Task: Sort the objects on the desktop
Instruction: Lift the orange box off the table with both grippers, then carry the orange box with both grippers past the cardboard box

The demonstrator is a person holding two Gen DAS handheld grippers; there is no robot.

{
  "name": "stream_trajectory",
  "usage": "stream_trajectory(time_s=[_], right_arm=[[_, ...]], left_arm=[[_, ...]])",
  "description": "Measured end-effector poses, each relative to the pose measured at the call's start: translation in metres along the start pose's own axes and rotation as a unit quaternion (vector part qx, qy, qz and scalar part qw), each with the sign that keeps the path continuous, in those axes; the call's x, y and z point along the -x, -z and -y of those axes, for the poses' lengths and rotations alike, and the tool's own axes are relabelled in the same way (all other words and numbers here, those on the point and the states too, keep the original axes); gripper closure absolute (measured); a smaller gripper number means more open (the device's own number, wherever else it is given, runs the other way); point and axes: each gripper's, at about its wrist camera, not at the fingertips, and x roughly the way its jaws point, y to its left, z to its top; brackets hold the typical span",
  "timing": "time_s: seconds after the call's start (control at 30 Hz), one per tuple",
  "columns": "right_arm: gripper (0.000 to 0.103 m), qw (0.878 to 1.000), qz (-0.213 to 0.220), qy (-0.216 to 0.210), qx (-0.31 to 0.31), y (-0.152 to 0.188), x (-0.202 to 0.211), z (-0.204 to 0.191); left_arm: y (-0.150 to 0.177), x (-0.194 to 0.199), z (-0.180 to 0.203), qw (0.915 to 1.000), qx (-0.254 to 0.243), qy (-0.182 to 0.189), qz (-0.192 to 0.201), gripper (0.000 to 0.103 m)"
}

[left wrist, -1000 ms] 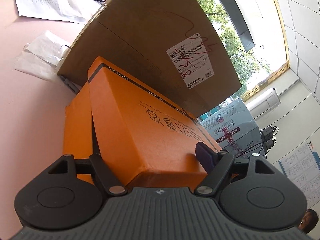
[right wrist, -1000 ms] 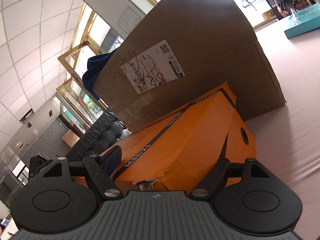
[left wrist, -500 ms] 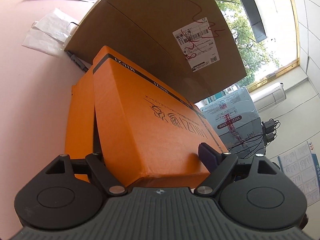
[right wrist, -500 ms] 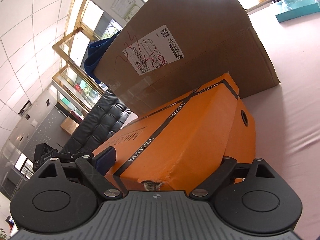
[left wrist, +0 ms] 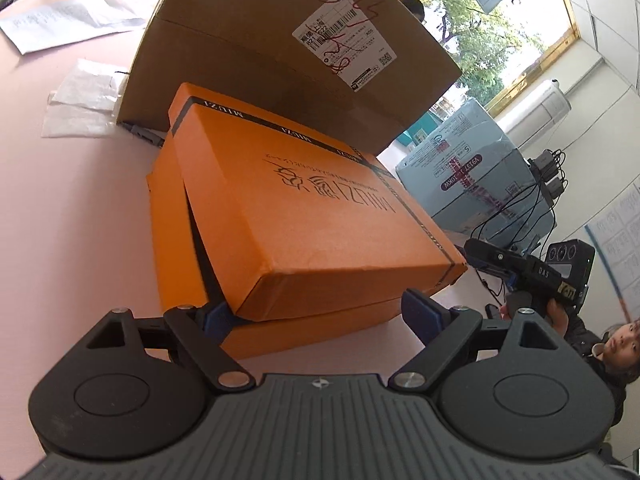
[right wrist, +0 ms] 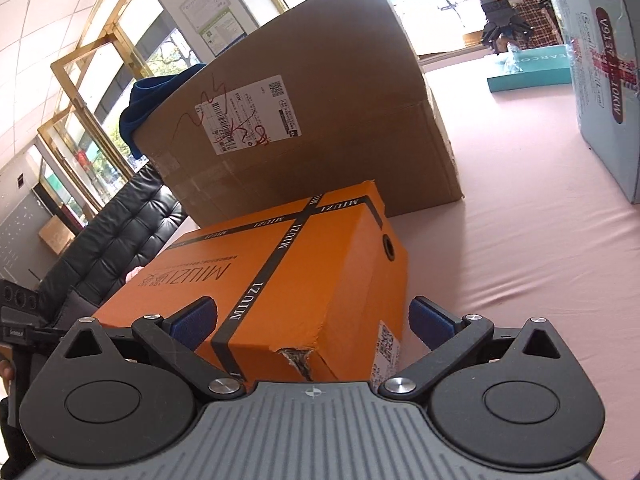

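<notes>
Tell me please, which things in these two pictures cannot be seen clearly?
- Inside of the orange box: hidden in both views by its skewed lid.
- Dark object beside the cardboard box: left wrist view, mostly hidden behind the boxes.
- Shipping label: both views, print too small and scribbled over.
- Blue item: right wrist view, hidden behind the cardboard box.

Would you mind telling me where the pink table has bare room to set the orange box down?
Bare pink table runs between the orange box, the brown carton and the pale blue box. Another open stretch lies on the orange box's other side, below the plastic sleeves. Behind the orange box it is crowded: the carton stands close.
</notes>
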Motion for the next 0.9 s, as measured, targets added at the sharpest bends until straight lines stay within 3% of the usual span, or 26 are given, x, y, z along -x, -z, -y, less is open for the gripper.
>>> stream_trajectory(time_s=[0.1, 0.3, 0.4, 0.47, 0.53, 0.6, 0.63, 0.7, 0.9], right_arm=[[0.0, 1.0, 0.025, 0.001, -0.007, 0.003, 0.002, 0.009], [0.007, 0.998, 0.065, -0.01, 0.006, 0.009, 0.001, 0.014], [0.01, 0.996, 0.084, -0.017, 0.006, 0.014, -0.004, 0.013], [0.009, 0.995, 0.094, -0.02, 0.0, 0.019, -0.008, 0.013], [0.01, 0.996, 0.074, -0.038, -0.023, 0.019, -0.016, 0.016], [0.012, 0.996, 0.056, -0.047, -0.047, 0.019, -0.022, 0.018], [0.027, 0.997, 0.052, -0.046, -0.046, 0.019, -0.025, 0.016], [0.039, 0.997, 0.053, -0.045, -0.036, 0.019, -0.026, 0.012], [0.039, 0.996, 0.067, -0.059, -0.014, 0.023, -0.019, 0.003]], left_arm=[[0.003, 0.025, -0.017, 0.9993, 0.023, 0.022, 0.021, 0.018], [0.002, 0.053, -0.053, 0.9904, 0.102, -0.036, 0.086, 0.017], [0.002, 0.041, -0.068, 0.9822, 0.149, -0.072, 0.088, 0.017], [0.001, 0.026, -0.073, 0.9813, 0.16, -0.071, 0.08, 0.015], [-0.001, 0.014, -0.075, 0.9818, 0.17, -0.051, 0.068, 0.015], [-0.003, 0.001, -0.073, 0.9831, 0.17, -0.036, 0.057, 0.015], [-0.004, -0.004, -0.069, 0.984, 0.167, -0.035, 0.054, 0.015], [-0.005, -0.012, -0.058, 0.9873, 0.149, -0.026, 0.048, 0.015], [-0.001, -0.015, -0.024, 0.993, 0.079, -0.064, 0.06, 0.013]])
